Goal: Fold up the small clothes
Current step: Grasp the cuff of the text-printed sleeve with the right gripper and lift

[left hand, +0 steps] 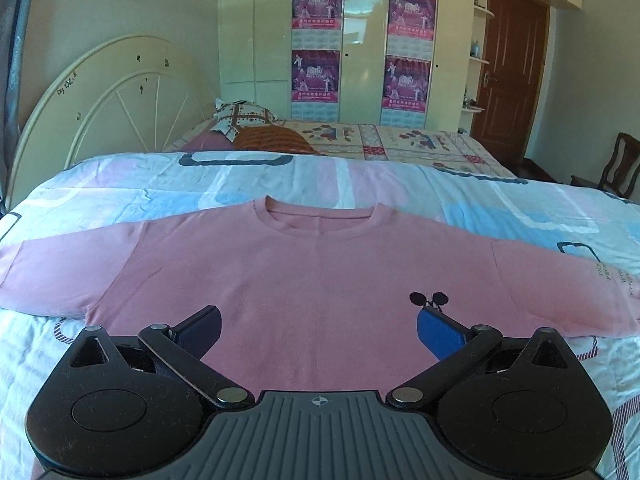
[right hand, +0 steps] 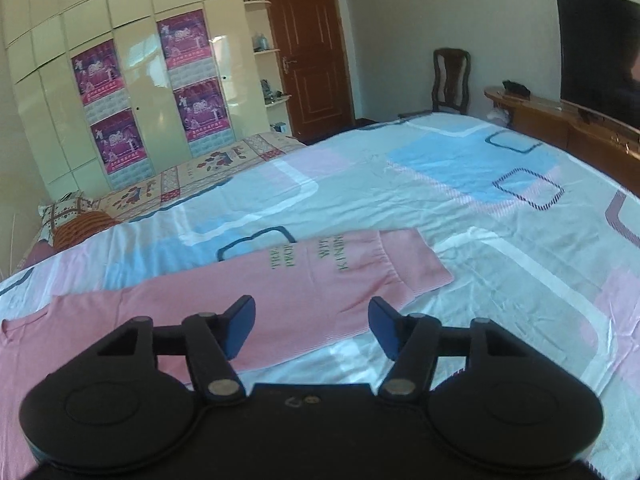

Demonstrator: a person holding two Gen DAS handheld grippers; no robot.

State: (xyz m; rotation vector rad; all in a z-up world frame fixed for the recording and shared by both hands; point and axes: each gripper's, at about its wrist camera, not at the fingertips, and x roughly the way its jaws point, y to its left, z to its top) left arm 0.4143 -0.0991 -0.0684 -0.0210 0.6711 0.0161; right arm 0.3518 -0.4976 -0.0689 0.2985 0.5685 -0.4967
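Observation:
A small pink long-sleeved shirt (left hand: 304, 272) lies flat and face up on the bed, both sleeves spread sideways, collar away from me. A small black mouse-ear print (left hand: 429, 299) sits on its chest. My left gripper (left hand: 318, 328) is open and empty, hovering over the shirt's lower body. In the right wrist view the shirt's sleeve (right hand: 320, 280) with green lettering reaches to the right. My right gripper (right hand: 312, 326) is open and empty, just above the sleeve's near edge.
The bed has a pink, blue and white patterned quilt (right hand: 460, 184). A cushion and an orange bundle (left hand: 272, 138) lie at the far side by the headboard (left hand: 116, 96). Wardrobes with posters (left hand: 320, 40), a brown door, a chair (right hand: 450, 80) and a TV on a wooden cabinet (right hand: 568, 120) surround the bed.

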